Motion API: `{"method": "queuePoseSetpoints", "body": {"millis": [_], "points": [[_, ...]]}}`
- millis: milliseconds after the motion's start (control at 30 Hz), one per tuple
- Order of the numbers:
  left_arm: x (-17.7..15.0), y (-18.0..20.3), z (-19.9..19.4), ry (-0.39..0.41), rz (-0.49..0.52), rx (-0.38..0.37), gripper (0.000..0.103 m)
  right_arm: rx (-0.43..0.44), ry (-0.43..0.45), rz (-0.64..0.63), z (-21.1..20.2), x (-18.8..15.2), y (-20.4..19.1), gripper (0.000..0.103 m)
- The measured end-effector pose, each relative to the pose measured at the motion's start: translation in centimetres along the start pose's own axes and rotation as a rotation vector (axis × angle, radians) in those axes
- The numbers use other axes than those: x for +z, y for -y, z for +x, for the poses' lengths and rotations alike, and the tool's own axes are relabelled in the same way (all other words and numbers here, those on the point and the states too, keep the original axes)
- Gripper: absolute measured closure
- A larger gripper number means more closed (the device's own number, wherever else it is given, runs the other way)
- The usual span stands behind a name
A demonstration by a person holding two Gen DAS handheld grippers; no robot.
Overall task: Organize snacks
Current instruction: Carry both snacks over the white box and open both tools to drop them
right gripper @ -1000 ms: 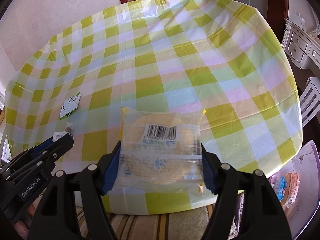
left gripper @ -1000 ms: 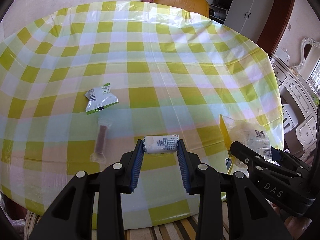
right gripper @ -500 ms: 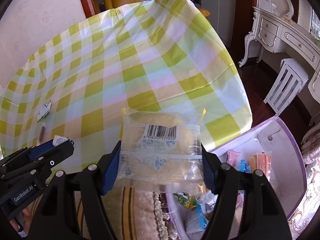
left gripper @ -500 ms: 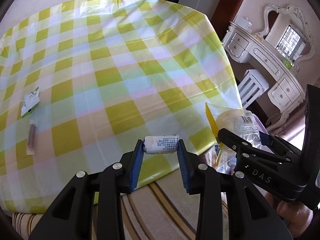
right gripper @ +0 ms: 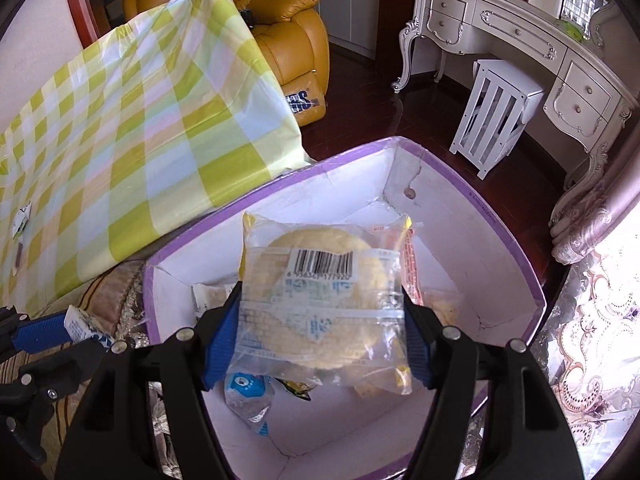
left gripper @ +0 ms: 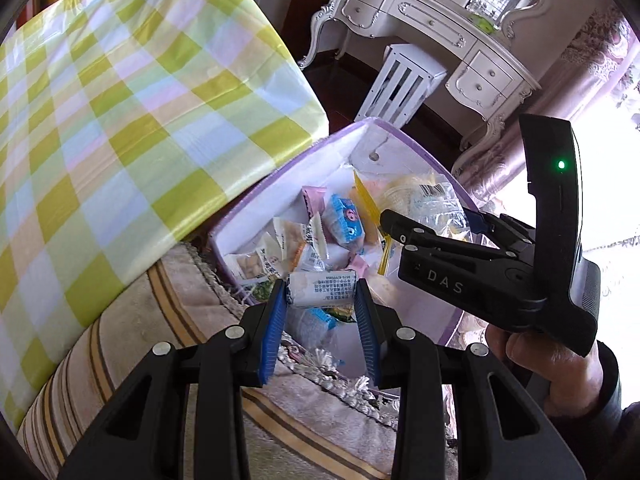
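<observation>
Both views look steeply down along their own fingers from close above a purple-rimmed box (left gripper: pixel 408 148) of snacks. The left wrist camera faces its near corner; the right sits squarely over the opening (right gripper: pixel 532 280). Shared — the box, checked tablecloth (left gripper: pixel 120 120) edge (right gripper: pixel 140 120), white dressing table (left gripper: pixel 420 20) beyond (right gripper: pixel 520 40).

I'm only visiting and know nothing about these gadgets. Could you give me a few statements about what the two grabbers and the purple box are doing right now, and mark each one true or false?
1. The left gripper is clamped on a small white wrapped snack. True.
2. The right gripper is empty. False: it grips a clear bag with a round yellow pastry inside.
3. The purple-rimmed box already has snacks in it. True.
4. The purple-rimmed box stands on the checked tablecloth. False: it sits off the table, beside its edge, lower down.
5. The pastry bag hangs over the open box. True.
</observation>
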State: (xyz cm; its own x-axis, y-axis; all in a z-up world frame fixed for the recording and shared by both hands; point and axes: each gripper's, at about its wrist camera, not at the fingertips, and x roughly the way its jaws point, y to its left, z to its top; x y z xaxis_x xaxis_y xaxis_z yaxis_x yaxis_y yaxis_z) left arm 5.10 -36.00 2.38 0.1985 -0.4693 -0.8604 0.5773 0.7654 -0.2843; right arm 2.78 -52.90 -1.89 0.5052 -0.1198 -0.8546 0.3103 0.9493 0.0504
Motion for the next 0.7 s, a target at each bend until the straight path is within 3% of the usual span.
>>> {"method": "queuePoseSetpoints", "body": {"millis": [400,467,533,700], "points": [[-1.4,5.4,2.3,-0.119,0.142,-0.060,0.068,-0.056,-0.032,0.108,0.4,-2.5,5.5,0.031],[-1.5,5.6,2.5,-0.131,0.141,-0.074,0.064,-0.063,-0.026,0.122,0.3,-2.4,6.0,0.029],[-1.5,5.4,2.3,-0.126,0.133,-0.074,0.049,-0.071,-0.012,0.126,0.0,-2.3,6.1,0.026],[-1.3,5.0,1.6,-0.093,0.113,-0.063,0.046,-0.048,0.002,0.119,-0.4,-1.6,5.5,0.026]]}}
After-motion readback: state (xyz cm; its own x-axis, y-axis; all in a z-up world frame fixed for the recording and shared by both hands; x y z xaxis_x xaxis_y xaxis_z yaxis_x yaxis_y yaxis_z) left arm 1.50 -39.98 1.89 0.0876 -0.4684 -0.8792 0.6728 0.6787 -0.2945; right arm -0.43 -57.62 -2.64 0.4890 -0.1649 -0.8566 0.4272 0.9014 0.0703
